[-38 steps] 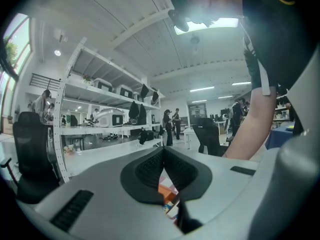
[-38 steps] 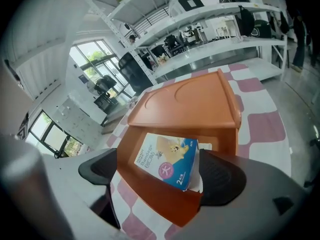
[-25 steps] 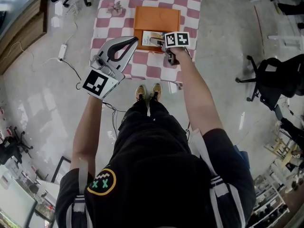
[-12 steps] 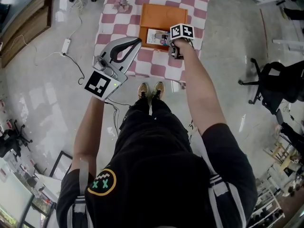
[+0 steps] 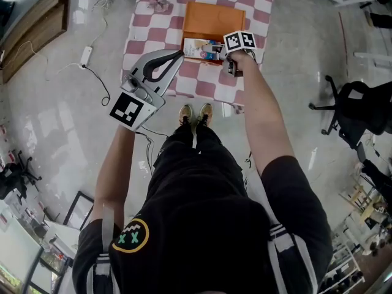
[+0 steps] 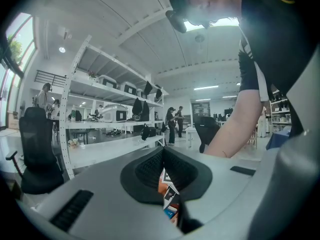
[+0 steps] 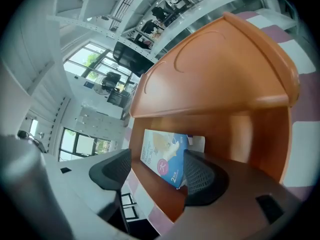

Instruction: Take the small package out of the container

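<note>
**A:** What's hard to make out at the left of the head view?

**B:** Not much. The left gripper shows whole, with its cube nearest the camera. A crumpled thing lies on the checked cloth at upper left, too small to name.

**A:** And in the left gripper view?

**B:** The gripper's own body fills the lower half of the frame. Its pads meet at the tips, so it is clenched with nothing in it. Only a sliver of orange and of a marker shows through the slit below them.

**A:** How is that arm held?

**B:** It is stretched forward with the gripper level. The tip is over the cloth's near left part, just beside the container.

**A:** Where's the package?

**B:** It is inside the container, at the near end, in front of the open lid. In the head view the package is partly covered by the right gripper. That gripper's jaws are hidden there under its hand.

**A:** So what is the right gripper's state?

**B:** Its own view shows it. The package sits between the jaws, which have just been closing. The frame-left pad stands apart from it. The frame-right pad overlaps its edge, and I cannot tell whether it touches. The jaws are not clamped on the package.

**A:** And the right arm?

**B:** It is stretched straight out to the container, with the gripper tilted down into it.
</note>
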`<state>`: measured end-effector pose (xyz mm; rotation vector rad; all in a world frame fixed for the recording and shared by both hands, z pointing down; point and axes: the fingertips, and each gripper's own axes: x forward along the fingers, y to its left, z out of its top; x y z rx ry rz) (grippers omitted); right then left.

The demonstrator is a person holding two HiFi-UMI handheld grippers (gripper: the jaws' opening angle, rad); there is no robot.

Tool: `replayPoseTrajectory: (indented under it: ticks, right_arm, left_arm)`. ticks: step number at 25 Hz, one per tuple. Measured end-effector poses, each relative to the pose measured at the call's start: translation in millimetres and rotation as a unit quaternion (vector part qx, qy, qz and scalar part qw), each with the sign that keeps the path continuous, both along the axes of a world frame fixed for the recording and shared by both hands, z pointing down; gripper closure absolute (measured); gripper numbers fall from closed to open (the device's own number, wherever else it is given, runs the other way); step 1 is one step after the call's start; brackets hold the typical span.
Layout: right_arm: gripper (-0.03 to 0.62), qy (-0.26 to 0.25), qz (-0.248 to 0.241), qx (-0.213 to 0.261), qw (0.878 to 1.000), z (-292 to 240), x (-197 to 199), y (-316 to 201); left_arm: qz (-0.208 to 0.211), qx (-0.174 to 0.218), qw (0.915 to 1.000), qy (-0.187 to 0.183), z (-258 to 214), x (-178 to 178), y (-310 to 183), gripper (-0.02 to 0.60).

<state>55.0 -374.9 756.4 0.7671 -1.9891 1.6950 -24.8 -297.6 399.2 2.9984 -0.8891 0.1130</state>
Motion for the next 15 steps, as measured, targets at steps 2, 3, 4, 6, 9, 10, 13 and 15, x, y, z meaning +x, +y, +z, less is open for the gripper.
replayPoseTrajectory:
  ticks: [2,3,4,6,9,10,13,15]
  right_arm:
    - [0.257,-0.011,-0.010,0.004,1.000,-1.9,-2.9,1.2]
    - [0.269,-0.017,-0.016,0.006,1.000,-2.9,-4.0,1.9]
    - [0.283,-0.023,-0.022,0.008,0.999,-3.9,-5.0,2.7]
    - [0.313,-0.032,-0.034,0.012,0.999,-5.6,-6.9,4.3]
    - [0.339,-0.034,-0.038,0.013,0.999,-4.3,-9.0,4.2]
    - [0.338,-0.032,-0.035,0.012,0.999,-2.5,-9.1,3.5]
    - [0.307,-0.024,-0.030,0.011,0.999,-0.1,-8.6,0.9]
    - [0.290,-0.017,-0.024,0.007,1.000,0.5,-2.6,0.0]
  left_arm:
    - [0.001,-0.002,1.0000,-0.001,0.6,1.8,0.7,0.565]
    - [0.001,-0.003,1.0000,-0.002,0.9,2.9,1.0,0.565]
    - [0.001,-0.004,1.0000,-0.003,1.4,3.9,1.5,0.565]
    - [0.002,-0.005,1.0000,-0.006,2.4,5.5,2.8,0.565]
    - [0.002,-0.009,0.9999,-0.008,4.0,6.7,4.7,0.565]
    - [0.002,-0.010,0.9999,-0.008,4.8,7.2,5.0,0.565]
    - [-0.001,-0.013,0.9999,-0.008,5.7,7.0,4.9,0.565]
    - [-0.002,-0.012,0.9999,-0.007,5.1,6.6,5.0,0.565]
